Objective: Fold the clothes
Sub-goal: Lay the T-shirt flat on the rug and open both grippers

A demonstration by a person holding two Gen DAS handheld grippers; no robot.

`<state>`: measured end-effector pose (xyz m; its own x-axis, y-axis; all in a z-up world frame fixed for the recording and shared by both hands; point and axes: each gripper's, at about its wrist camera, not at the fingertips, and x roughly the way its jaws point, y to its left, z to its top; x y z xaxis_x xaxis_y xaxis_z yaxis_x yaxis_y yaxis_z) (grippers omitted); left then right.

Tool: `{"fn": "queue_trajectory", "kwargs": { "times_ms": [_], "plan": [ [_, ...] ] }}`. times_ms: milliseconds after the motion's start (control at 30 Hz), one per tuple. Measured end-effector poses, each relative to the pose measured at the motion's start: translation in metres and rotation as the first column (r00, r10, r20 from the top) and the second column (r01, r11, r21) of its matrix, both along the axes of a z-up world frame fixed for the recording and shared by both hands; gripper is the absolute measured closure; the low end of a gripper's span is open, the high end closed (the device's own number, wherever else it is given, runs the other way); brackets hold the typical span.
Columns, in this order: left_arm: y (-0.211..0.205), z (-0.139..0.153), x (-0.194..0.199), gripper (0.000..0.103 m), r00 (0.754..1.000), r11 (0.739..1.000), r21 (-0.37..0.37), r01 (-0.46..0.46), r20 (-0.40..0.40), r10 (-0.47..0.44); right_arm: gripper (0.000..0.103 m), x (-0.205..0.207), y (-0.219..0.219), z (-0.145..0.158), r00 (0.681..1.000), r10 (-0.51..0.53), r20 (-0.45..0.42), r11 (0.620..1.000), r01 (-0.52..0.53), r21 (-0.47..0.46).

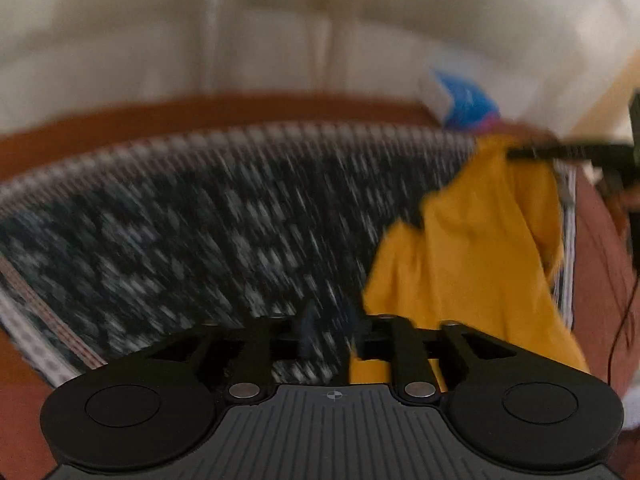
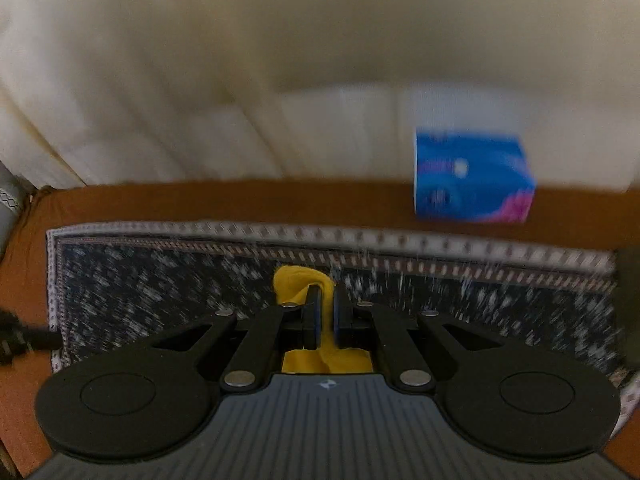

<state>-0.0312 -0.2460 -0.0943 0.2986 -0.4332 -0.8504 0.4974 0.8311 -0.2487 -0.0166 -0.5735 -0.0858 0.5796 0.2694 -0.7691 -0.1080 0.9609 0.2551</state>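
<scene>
A yellow garment [image 1: 480,248] hangs in the air at the right of the left wrist view, above a dark patterned mat [image 1: 200,220]. My right gripper [image 1: 516,154] holds its top edge there. In the right wrist view my right gripper [image 2: 325,312] is shut on a bunched fold of the yellow garment [image 2: 298,280], which also shows below the fingers. My left gripper [image 1: 330,324] is open, with the garment's lower edge just to its right; the view is blurred.
The mat [image 2: 160,292] lies on an orange-brown cloth surface [image 2: 200,200]. A blue and pink box [image 2: 474,178] stands at the far edge, also in the left wrist view [image 1: 466,100]. Cream curtains [image 2: 280,60] hang behind. A thin dark cable [image 1: 624,320] runs at the right.
</scene>
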Motion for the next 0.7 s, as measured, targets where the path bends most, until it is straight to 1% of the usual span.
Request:
{"fn": "queue_trajectory", "kwargs": {
  "times_ms": [33, 100, 133, 267, 367, 467, 533, 700],
  "plan": [
    [-0.004, -0.007, -0.003, 0.042, 1.000, 1.000, 0.007, 0.008, -0.007, -0.008, 0.097, 0.002, -0.003, -0.005, 1.000, -0.001, -0.008, 1.000, 0.001, 0.019],
    [-0.013, -0.017, -0.006, 0.042, 0.999, 1.000, 0.007, 0.027, -0.026, -0.027, 0.097, 0.004, -0.008, -0.011, 1.000, -0.002, -0.016, 0.999, 0.003, 0.053],
    [-0.019, -0.018, -0.003, 0.042, 0.999, 0.999, -0.003, 0.032, -0.037, -0.032, 0.097, 0.004, -0.011, -0.011, 1.000, -0.003, -0.016, 0.998, 0.004, 0.065],
    [-0.033, -0.020, 0.004, 0.042, 0.999, 0.999, -0.016, 0.040, -0.030, -0.041, 0.097, 0.002, -0.020, -0.004, 1.000, -0.011, -0.003, 0.995, 0.011, 0.098],
    [-0.042, -0.024, 0.010, 0.047, 0.998, 0.999, -0.031, 0.041, -0.047, -0.043, 0.097, -0.003, -0.028, -0.002, 1.000, -0.026, 0.001, 0.992, 0.026, 0.122],
    [-0.050, -0.031, 0.014, 0.049, 0.997, 0.998, -0.026, 0.049, -0.057, -0.050, 0.097, -0.006, -0.033, -0.005, 0.999, -0.036, -0.001, 0.990, 0.036, 0.133],
    [-0.054, -0.036, 0.016, 0.053, 0.996, 0.998, -0.021, 0.052, -0.067, -0.053, 0.097, -0.008, -0.036, -0.006, 0.999, -0.043, -0.004, 0.989, 0.043, 0.138],
    [-0.057, -0.046, 0.020, 0.055, 0.995, 0.999, -0.016, 0.042, -0.089, -0.044, 0.097, -0.012, -0.040, -0.008, 0.998, -0.059, -0.007, 0.986, 0.059, 0.153]
  ]
}}
